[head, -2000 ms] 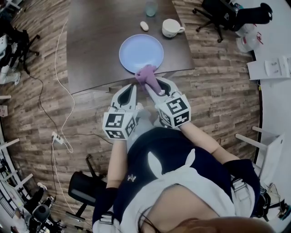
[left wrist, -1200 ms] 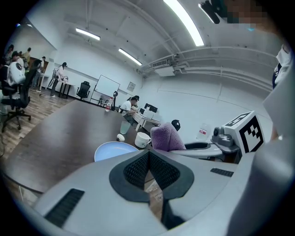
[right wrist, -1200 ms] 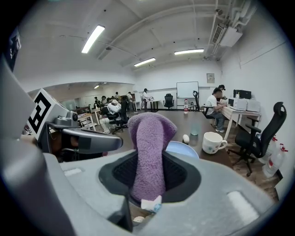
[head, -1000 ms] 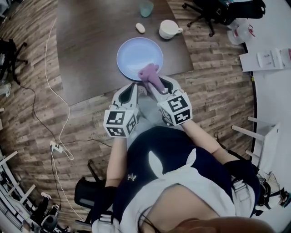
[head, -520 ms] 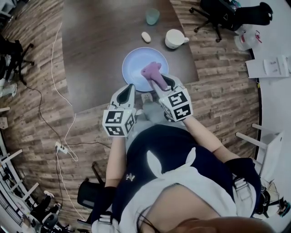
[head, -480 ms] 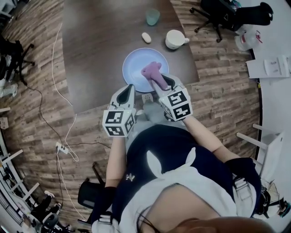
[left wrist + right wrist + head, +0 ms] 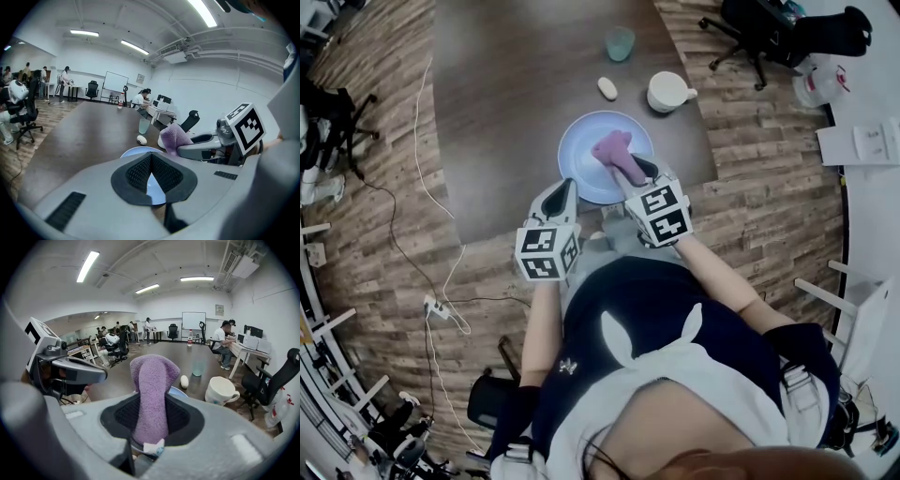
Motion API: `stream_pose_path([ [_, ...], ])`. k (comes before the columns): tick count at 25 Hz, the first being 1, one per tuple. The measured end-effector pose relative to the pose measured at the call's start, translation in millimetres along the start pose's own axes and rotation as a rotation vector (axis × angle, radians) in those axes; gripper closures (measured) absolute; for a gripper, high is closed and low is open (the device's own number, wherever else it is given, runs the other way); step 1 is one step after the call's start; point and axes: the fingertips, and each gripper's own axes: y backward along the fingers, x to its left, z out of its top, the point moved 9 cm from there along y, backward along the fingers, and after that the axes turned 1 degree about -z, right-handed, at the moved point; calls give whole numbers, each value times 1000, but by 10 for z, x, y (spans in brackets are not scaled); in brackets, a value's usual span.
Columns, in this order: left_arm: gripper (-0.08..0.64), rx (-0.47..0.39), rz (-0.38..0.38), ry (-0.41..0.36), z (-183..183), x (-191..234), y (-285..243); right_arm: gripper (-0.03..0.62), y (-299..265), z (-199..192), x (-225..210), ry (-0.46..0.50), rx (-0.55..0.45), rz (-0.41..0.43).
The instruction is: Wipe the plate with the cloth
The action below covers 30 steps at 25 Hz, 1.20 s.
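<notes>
A light blue plate lies near the front edge of the dark table. My right gripper is shut on a purple cloth, which sticks out past its jaws over the near right part of the plate. In the right gripper view the cloth stands up between the pads and hides most of the plate. My left gripper hovers at the plate's near left rim, jaws together at the tips and empty. Its own view shows the plate just ahead and the cloth to the right.
Behind the plate are a white mug, a small white oval object and a teal cup. A cable trails on the wooden floor at left. An office chair stands at the far right.
Both grippers have moved forward over the table's front edge. The cloth, earlier at the plate's near rim, now hangs over the plate. The left gripper's tip has reached the near left rim.
</notes>
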Motion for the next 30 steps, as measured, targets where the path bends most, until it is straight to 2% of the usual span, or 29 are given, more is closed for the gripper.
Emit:
stream_pose_path([
  [16, 555, 47, 60, 35, 8, 330, -369, 465, -465, 147, -303, 7, 35, 9],
  [30, 555, 77, 136, 61, -151, 492, -686, 465, -908, 49, -504, 47, 105, 39],
])
